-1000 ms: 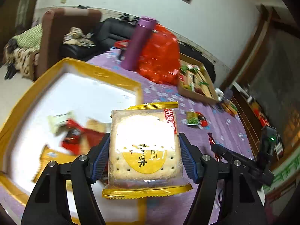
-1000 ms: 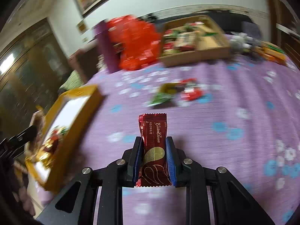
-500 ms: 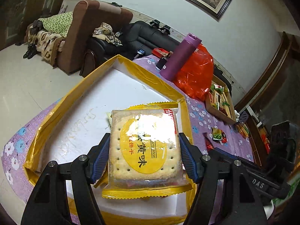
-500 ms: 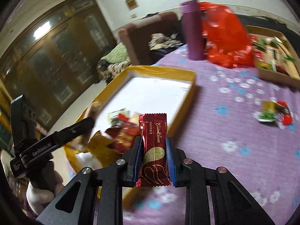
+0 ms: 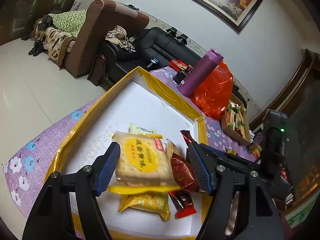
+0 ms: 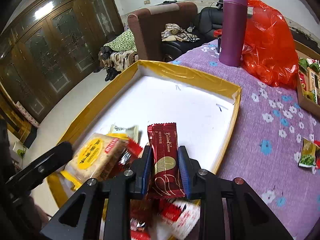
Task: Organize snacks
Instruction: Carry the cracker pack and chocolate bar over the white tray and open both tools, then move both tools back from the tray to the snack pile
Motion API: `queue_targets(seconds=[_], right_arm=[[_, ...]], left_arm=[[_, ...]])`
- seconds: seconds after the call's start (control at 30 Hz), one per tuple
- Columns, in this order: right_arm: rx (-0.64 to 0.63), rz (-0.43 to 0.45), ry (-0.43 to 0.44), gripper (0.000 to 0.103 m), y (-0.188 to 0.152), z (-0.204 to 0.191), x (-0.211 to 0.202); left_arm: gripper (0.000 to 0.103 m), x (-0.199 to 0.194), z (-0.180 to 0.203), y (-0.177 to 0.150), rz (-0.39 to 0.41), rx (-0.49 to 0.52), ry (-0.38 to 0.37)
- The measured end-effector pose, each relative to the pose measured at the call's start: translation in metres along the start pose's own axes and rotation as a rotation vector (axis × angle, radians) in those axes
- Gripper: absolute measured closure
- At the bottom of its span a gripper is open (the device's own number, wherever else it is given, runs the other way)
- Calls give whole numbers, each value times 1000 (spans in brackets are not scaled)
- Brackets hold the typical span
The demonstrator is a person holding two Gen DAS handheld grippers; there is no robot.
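From the left wrist, the left gripper (image 5: 154, 165) has its fingers apart around the cracker pack (image 5: 143, 159), dropped into the yellow tray (image 5: 170, 92) at 6 o'clock. From the right wrist, the right gripper (image 6: 165, 171) has just been opening, the red candy bar (image 6: 165, 160) between its fingers above the tray's near end; next, let go fully and withdraw.

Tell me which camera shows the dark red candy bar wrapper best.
The right wrist view: the dark red candy bar stands upright between the right gripper pads, gold lettering facing the lens. The left wrist view shows only its top end poking out past that gripper's finger.
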State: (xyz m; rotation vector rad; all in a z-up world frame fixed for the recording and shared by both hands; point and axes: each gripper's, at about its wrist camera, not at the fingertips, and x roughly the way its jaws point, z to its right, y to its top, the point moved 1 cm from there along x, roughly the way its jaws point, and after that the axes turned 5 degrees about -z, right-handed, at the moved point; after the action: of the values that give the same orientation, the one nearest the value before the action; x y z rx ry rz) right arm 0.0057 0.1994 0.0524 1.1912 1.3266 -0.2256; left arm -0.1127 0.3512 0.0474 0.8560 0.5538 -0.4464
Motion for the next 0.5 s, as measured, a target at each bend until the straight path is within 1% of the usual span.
queue_targets(seconds=[0.07,0.1,0.13,0.23,0.3,0.37,0.43,0.47,0.5], right_arm=[[27,21,22,73,0,5,-9],[36,27,32,71,-1,8,-14],[42,36,37,69,-2,11,-19],[36,39,35,69,-10,14,-33],[17,13,50,69,-22,10,-39],[-2,-24,91,70,-34,3,-39],[-32,-69,128,73,-46,-10,-34],[-54,-93,127,74,-50,-17,-29],[-76,-118,106,80,-52,-23,-23]], left_arm=[[31,-4,-3,0,9,-16,-16],[31,-5,-4,0,12,-24,-21],[31,-7,-5,-1,13,-32,-32],[31,-9,-3,-3,9,-32,-55],[31,-11,1,-6,7,-21,-63],[31,-11,7,-7,5,-11,-72],[31,-12,12,-8,4,-2,-79],[31,-13,14,-9,3,3,-82],[31,-13,16,-9,2,9,-83]])
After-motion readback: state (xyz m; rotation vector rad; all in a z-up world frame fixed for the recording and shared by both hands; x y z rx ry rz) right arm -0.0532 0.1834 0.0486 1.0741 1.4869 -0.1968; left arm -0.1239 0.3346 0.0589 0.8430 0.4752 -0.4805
